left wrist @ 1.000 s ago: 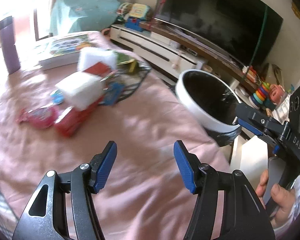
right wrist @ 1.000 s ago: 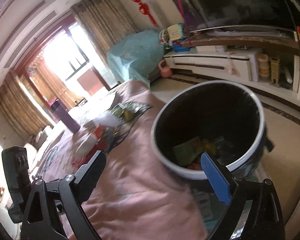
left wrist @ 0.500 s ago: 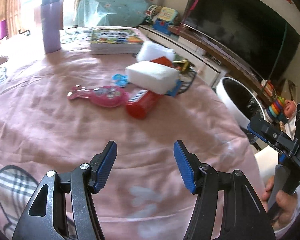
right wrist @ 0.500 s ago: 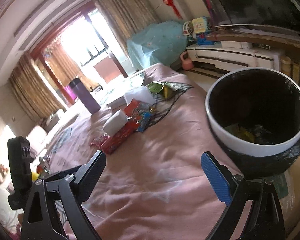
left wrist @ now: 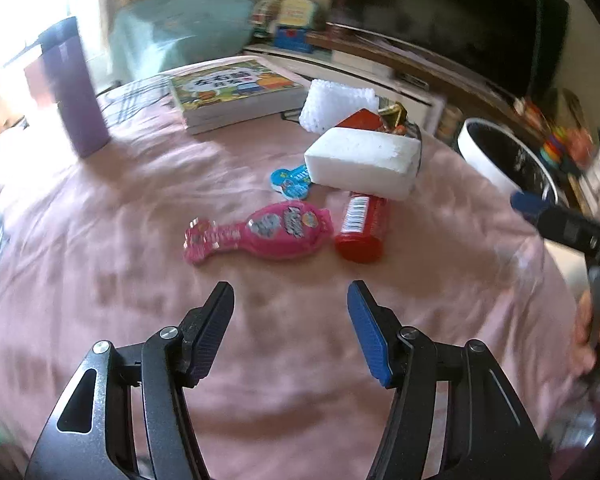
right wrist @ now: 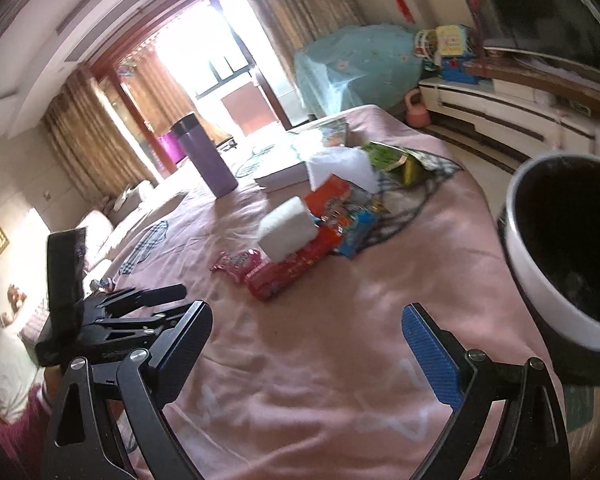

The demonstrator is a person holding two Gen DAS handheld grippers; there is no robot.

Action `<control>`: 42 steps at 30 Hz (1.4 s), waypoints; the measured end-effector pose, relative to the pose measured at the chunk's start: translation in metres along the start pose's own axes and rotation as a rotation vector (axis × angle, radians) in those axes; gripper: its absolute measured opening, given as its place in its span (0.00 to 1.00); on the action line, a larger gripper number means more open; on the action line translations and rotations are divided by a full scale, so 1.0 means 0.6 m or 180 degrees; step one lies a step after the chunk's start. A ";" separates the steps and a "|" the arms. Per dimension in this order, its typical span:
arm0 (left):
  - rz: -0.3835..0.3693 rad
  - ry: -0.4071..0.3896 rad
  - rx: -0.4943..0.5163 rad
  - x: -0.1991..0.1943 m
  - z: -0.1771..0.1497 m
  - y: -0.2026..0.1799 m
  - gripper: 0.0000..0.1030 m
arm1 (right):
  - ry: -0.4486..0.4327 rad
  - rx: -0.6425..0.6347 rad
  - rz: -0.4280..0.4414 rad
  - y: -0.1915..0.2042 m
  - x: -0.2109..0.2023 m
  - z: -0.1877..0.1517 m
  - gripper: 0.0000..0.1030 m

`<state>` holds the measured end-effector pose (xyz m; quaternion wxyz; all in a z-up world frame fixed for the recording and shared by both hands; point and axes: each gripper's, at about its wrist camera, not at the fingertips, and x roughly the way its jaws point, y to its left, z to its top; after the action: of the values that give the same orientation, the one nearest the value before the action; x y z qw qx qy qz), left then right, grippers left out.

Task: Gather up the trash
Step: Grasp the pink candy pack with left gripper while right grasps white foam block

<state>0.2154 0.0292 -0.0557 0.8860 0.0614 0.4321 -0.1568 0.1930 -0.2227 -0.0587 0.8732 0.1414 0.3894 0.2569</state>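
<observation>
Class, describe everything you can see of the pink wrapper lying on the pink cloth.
The pink wrapper is a glossy, plastic-looking packet with a round body printed with colourful pictures and a narrow crimped tail. It lies flat on the pink cloth, tail toward the left of the left wrist view. Its round end sits right beside the red tube; whether they touch is unclear. No gripper touches it.

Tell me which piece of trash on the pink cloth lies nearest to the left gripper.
The pink wrapper, flat with a narrow tail. It lies straight ahead of the open left gripper; the red tube sits beside it and the blue wrapper farther back.
</observation>
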 end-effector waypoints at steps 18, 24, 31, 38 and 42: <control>-0.0030 0.0202 0.0711 0.073 0.047 0.041 0.59 | 0.0264 -0.0396 0.0100 0.031 0.124 0.058 0.93; 0.0014 0.0213 0.0870 0.078 0.059 0.036 0.70 | 0.0282 -0.0353 0.0077 0.024 0.136 0.061 0.57; -0.0026 0.0303 0.0847 0.096 0.065 0.042 0.70 | 0.0216 -0.0185 0.0126 0.008 0.112 0.059 0.42; -0.0031 0.0317 0.0877 0.077 0.051 0.004 0.21 | 0.0065 0.0027 0.0244 -0.005 0.058 0.043 0.42; -0.0062 0.0268 0.0665 0.061 0.041 -0.013 0.15 | -0.0013 0.0084 0.0267 -0.008 0.028 0.031 0.42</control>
<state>0.2522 0.0080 -0.0690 0.8542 0.1557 0.4508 -0.2068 0.2181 -0.2180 -0.0589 0.8605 0.1696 0.3846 0.2879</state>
